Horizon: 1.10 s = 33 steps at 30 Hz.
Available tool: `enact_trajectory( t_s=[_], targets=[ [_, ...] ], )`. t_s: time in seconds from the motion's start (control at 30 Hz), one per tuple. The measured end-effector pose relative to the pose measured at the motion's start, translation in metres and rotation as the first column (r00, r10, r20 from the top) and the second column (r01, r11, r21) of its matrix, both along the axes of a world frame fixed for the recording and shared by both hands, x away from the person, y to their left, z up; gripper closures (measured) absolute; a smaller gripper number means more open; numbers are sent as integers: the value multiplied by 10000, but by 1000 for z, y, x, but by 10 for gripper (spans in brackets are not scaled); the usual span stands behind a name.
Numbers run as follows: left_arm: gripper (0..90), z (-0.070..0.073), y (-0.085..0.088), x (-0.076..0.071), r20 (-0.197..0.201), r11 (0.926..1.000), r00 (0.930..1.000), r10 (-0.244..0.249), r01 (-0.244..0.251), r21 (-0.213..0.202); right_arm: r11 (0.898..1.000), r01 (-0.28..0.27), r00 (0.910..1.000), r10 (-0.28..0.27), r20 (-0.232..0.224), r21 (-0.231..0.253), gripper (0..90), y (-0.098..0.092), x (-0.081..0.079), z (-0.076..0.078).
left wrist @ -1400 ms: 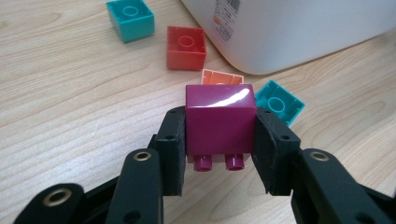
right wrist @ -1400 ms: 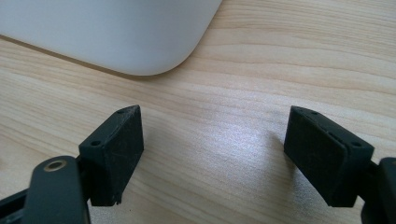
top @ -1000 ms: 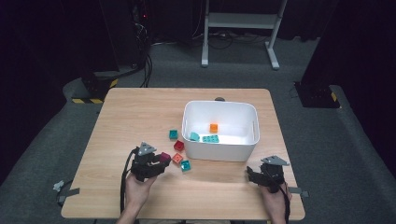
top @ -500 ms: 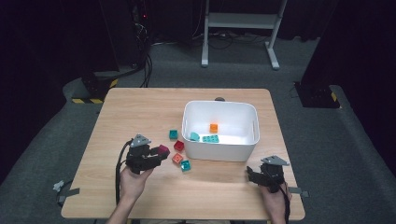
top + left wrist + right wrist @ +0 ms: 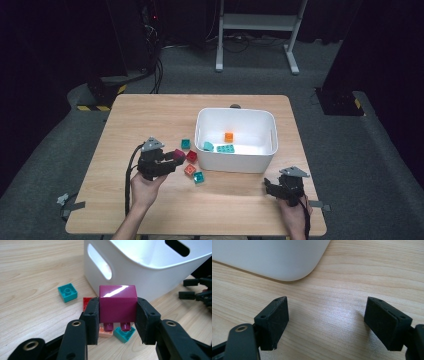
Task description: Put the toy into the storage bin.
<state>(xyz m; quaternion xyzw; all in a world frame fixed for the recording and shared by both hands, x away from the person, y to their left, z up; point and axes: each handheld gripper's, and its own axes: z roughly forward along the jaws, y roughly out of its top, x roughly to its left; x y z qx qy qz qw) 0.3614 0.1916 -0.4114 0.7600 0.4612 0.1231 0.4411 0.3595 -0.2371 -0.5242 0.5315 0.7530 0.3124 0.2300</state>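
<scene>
My left gripper (image 5: 117,322) is shut on a magenta brick (image 5: 118,303), held a little above the table with its studs pointing toward me. In the high view that gripper (image 5: 172,161) and the magenta brick (image 5: 179,154) hang left of the white bin (image 5: 272,131). Below the held brick lie a teal brick (image 5: 67,292), a red brick (image 5: 87,302), an orange-pink brick (image 5: 106,333) and another teal one (image 5: 124,334). My right gripper (image 5: 325,323) stands open over bare wood near a corner of the bin (image 5: 274,257); in the high view the right gripper (image 5: 272,188) is at the front right.
Inside the bin lie an orange brick (image 5: 229,137), a teal plate (image 5: 226,148) and a small teal brick (image 5: 208,146). On the table left of the bin sit loose bricks: teal (image 5: 185,144), red (image 5: 191,156), orange (image 5: 190,169), teal (image 5: 198,177).
My left gripper has lifted the magenta brick off the table and drifted slightly toward the far side. The right gripper has stayed where it was.
</scene>
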Motion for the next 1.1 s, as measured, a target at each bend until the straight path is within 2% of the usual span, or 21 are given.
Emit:
enact_trajectory(
  t_s=[0.27, 0.5, 0.67, 0.73, 0.83, 1.1],
  targets=[
    [586, 15, -10, 8, 271, 9989, 9986, -448, 451, -95, 10000, 1, 10000, -1, -1, -3, 200, 0, 0, 0],
    [586, 22, -19, 20, 222, 9968, 9971, -729, 735, -299, 10000, 1, 10000, -1, -1, -4, 200, 0, 0, 0],
    [585, 30, -26, 26, 279, 9958, 9960, -854, 863, -314, 10000, -1, 10000, 1, 0, -5, 200, 0, 0, 0],
    [585, 33, -30, 28, 401, 9960, 9953, -877, 884, -160, 10000, 4, 10000, -4, -2, -4, 200, 0, 0, 0],
    [585, 37, -35, 29, 510, 9944, 9938, -989, 1006, -316, 10000, 1, 10000, -1, -1, -4, 200, 0, 0, 0],
    [585, 47, -51, 39, 577, 9913, 9899, -1295, 1306, -160, 10000, -3, 10000, 3, 2, -7, 200, 0, 0, 0]
  ],
)
